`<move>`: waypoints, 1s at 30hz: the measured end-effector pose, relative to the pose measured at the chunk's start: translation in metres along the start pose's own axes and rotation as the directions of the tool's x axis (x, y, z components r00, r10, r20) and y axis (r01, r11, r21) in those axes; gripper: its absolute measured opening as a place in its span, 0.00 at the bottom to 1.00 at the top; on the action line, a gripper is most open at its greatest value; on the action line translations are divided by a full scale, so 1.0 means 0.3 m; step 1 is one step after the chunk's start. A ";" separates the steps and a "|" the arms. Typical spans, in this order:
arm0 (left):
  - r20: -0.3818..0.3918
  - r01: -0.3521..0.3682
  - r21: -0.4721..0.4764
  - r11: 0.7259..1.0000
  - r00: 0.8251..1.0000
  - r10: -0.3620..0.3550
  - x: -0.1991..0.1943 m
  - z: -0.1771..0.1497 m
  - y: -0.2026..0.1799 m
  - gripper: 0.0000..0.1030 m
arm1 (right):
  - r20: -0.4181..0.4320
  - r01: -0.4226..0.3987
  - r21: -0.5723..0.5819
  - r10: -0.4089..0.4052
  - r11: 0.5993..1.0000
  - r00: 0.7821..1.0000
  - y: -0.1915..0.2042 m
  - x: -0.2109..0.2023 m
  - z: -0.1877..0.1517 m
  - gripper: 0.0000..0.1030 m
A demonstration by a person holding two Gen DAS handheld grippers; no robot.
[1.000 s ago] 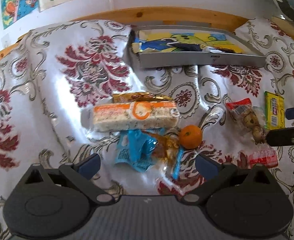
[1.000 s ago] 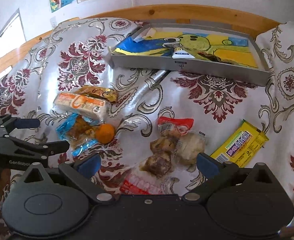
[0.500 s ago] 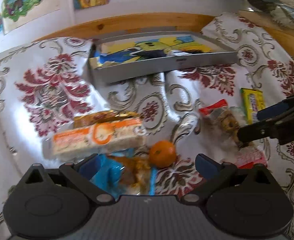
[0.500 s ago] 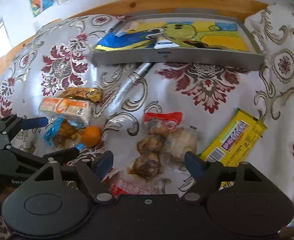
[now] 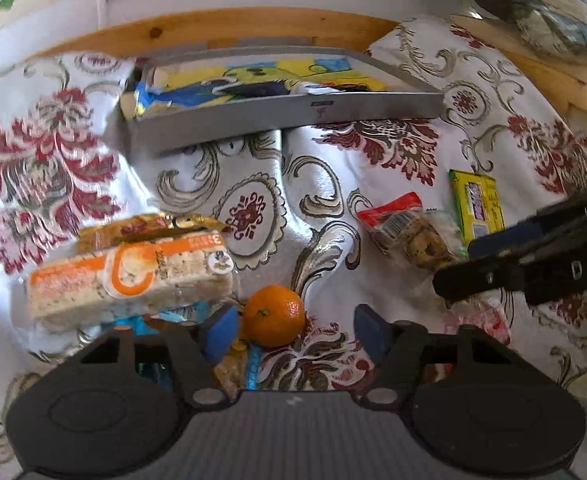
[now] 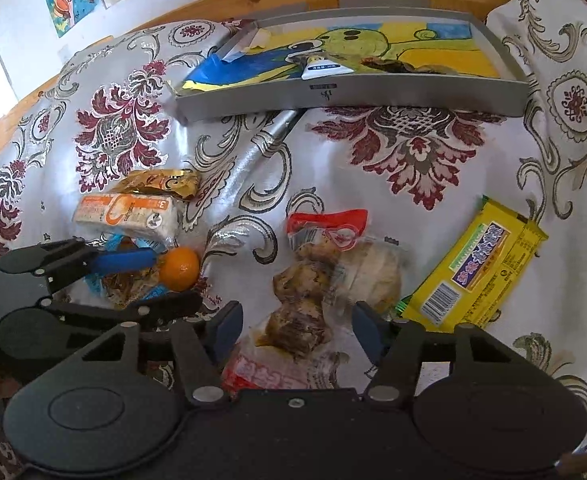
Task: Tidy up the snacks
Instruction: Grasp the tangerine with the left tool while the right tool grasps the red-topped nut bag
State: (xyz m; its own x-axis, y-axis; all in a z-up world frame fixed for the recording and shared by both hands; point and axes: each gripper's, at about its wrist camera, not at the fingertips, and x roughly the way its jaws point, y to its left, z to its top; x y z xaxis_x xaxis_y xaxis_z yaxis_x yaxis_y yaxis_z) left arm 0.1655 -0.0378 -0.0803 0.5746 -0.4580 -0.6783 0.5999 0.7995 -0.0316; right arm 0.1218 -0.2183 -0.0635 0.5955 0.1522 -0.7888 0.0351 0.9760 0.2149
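Orange fruit (image 5: pixel 274 315) now sits dead between your left gripper (image 5: pixel 293 330) fingers, low centre of the left view; a second ago the blue wrapper (image 6: pixel 131 276) was there, so you've swung right and closed in. Left jaws are spread wide, nothing held. Right gripper (image 6: pixel 295 328) is likewise spread and empty, and has dropped over the clear bag of pastries (image 6: pixel 325 276), bottom centre of its view. Read: two grabs lining up, nothing carried yet. Grey tray (image 6: pixel 373 96) at top centre is the likely drop spot; it already has a small tube (image 6: pixel 325 68) on a cartoon liner. Yellow bar (image 6: pixel 477 268) is at right, rice-cracker pack (image 6: pixel 127 218) at left, both untouched. Writing: "3" on the cracker pack; "DA" on the right gripper's finger in the left view; yellow bar text unreadable.
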 end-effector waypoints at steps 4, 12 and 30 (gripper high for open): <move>-0.011 0.000 -0.056 0.998 1.000 -0.001 0.020 0.003 0.022 0.60 | -0.012 0.011 -0.004 -0.011 1.000 1.000 0.006 0.026 0.004 0.57; -0.018 -0.035 -0.032 0.999 0.999 0.034 0.041 0.008 0.012 0.49 | -0.030 0.027 -0.034 -0.028 0.999 0.999 0.032 0.057 0.006 0.54; -0.029 -0.075 -0.055 0.996 0.997 0.074 0.036 0.002 0.011 0.37 | -0.053 0.026 -0.037 -0.028 0.999 0.998 0.041 0.100 0.005 0.57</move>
State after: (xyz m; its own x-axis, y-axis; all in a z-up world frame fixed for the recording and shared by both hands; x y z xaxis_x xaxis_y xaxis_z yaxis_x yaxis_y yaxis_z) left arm 0.1740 -0.0402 -0.0873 0.6005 -0.3863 -0.7001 0.5234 0.8519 -0.0211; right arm 0.1413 -0.2021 -0.0836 0.5506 0.1334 -0.8240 0.0205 0.9847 0.1730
